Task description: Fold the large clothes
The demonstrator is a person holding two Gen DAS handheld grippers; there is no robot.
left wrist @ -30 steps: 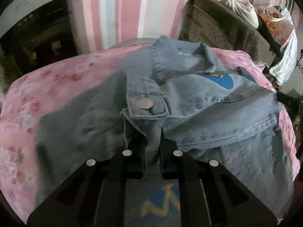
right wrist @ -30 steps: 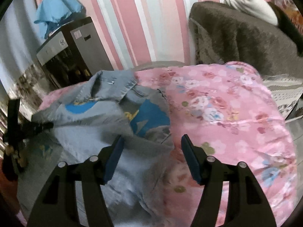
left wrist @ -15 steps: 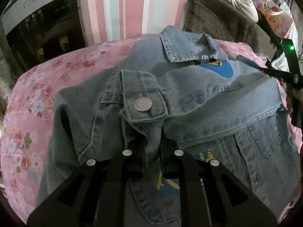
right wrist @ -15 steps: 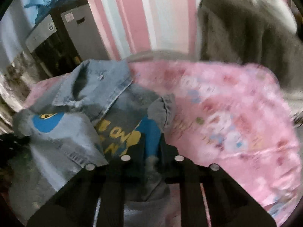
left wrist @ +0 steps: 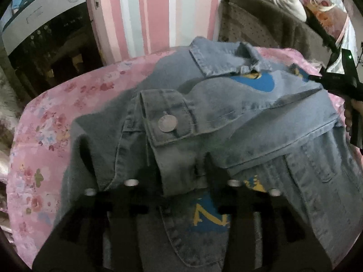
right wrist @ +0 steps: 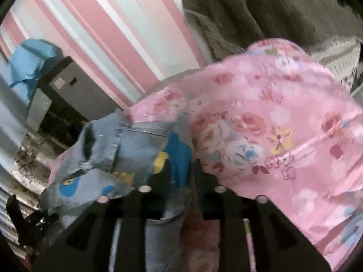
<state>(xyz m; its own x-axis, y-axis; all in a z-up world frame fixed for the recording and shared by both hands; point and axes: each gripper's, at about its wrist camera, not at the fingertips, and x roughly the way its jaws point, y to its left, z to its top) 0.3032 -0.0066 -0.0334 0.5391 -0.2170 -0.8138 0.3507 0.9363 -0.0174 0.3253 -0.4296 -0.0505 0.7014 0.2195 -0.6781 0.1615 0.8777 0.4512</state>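
Note:
A blue denim jacket (left wrist: 261, 124) lies spread on the pink floral sheet (left wrist: 45, 136), collar (left wrist: 217, 59) at the far side. Its sleeve cuff with a metal button (left wrist: 167, 124) is folded across the front. My left gripper (left wrist: 181, 170) straddles that sleeve; its jaws are opening and the pads stand off the cloth. In the right wrist view the jacket (right wrist: 127, 145) is bunched at the left. The right gripper (right wrist: 181, 176) has the jacket's edge with a blue print between its jaws, which are opening too. The right gripper's black body (left wrist: 340, 86) shows at the jacket's far right shoulder.
A dark cabinet (left wrist: 45, 45) stands at the far left against the striped wall. A brown blanket over furniture (left wrist: 261, 27) rises behind the bed. A blue cloth (right wrist: 31, 63) tops the cabinet. A person's hand (left wrist: 354, 113) holds the right tool. Bare sheet (right wrist: 283, 124) lies right of the jacket.
The left jaws, shut on the sleeve before, have spread apart. The right gripper came in over the jacket's edge, closed on it, rolled, and has begun to part again. The jacket lies flatter.

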